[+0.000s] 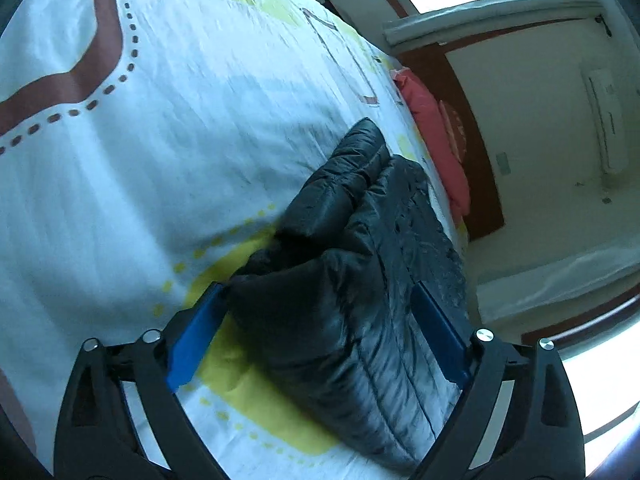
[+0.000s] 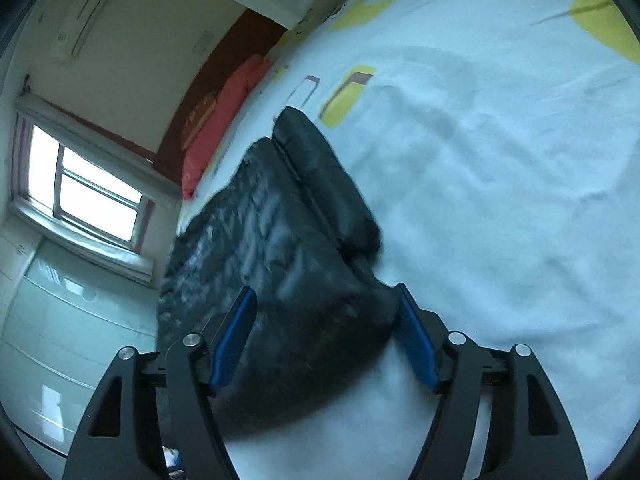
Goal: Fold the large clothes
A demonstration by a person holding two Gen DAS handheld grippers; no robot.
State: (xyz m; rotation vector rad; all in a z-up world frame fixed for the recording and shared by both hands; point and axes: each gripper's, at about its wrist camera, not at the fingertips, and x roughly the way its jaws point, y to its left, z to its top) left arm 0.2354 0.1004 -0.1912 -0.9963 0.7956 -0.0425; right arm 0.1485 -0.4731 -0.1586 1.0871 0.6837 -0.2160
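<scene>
A black quilted puffer jacket point(image 1: 360, 264) lies folded on the bed and also shows in the right wrist view point(image 2: 288, 248). My left gripper point(image 1: 320, 292) is open, its blue fingers point(image 1: 196, 340) standing wide on either side of the jacket's near end. My right gripper point(image 2: 324, 292) is open too, its blue fingers point(image 2: 234, 340) straddling the jacket's other near corner. I cannot tell whether the fingers touch the fabric. A sleeve point(image 2: 328, 184) lies folded along the top.
The bed has a white cover point(image 1: 180, 140) with yellow and brown patterns. A red pillow point(image 1: 436, 136) lies at the headboard, also in the right wrist view point(image 2: 216, 128). A window point(image 2: 80, 188) and wall lie beyond the bed edge.
</scene>
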